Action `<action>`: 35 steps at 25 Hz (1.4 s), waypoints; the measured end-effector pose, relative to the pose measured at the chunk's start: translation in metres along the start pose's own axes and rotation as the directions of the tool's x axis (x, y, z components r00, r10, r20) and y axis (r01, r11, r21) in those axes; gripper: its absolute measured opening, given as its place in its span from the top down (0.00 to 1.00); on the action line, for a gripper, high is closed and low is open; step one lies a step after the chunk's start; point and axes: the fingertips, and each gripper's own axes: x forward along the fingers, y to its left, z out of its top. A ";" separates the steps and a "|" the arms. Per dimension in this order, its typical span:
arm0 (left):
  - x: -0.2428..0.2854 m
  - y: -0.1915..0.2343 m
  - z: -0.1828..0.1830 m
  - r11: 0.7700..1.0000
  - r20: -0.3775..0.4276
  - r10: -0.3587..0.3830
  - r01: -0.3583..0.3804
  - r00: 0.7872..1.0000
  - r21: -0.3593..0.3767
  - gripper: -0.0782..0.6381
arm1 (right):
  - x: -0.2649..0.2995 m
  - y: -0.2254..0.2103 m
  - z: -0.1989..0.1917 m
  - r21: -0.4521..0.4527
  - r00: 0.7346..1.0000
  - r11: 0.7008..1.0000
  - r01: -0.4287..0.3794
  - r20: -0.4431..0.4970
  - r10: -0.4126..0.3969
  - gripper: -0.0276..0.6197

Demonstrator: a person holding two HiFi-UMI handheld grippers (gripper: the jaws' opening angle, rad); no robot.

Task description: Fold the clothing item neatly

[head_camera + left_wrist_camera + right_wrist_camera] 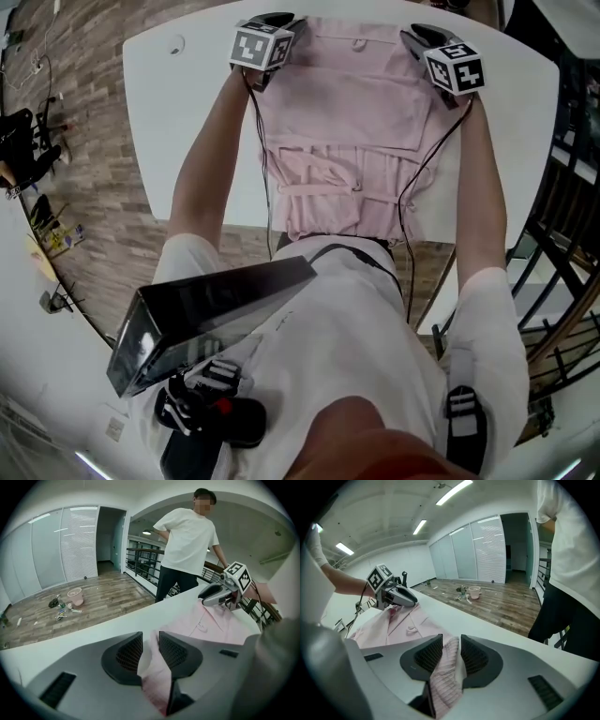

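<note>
White table (178,94), pink garment (347,122). Left gripper (150,648) at 11 o'clock, right gripper (451,651) at 1: jaws parted, cloth slack between. Likely releasing fold; next, withdraw without dragging.

In the head view, the jaws of the left gripper (274,21) and the right gripper (420,34) are hidden beneath their own bodies. The near hem of the pale pink striped garment (347,112) vanishes behind the person's torso (356,328). The right gripper view's edge cuts off the white-shirted bystander (572,550). The floor litter (61,613) beside the small pink bucket (75,596) is too small to tell.
</note>
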 end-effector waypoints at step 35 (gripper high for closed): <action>-0.111 -0.059 -0.007 0.968 0.230 0.039 -0.094 0.972 0.232 0.87 | -0.087 0.074 0.009 -0.144 0.977 0.985 0.094 0.203 -0.064 0.93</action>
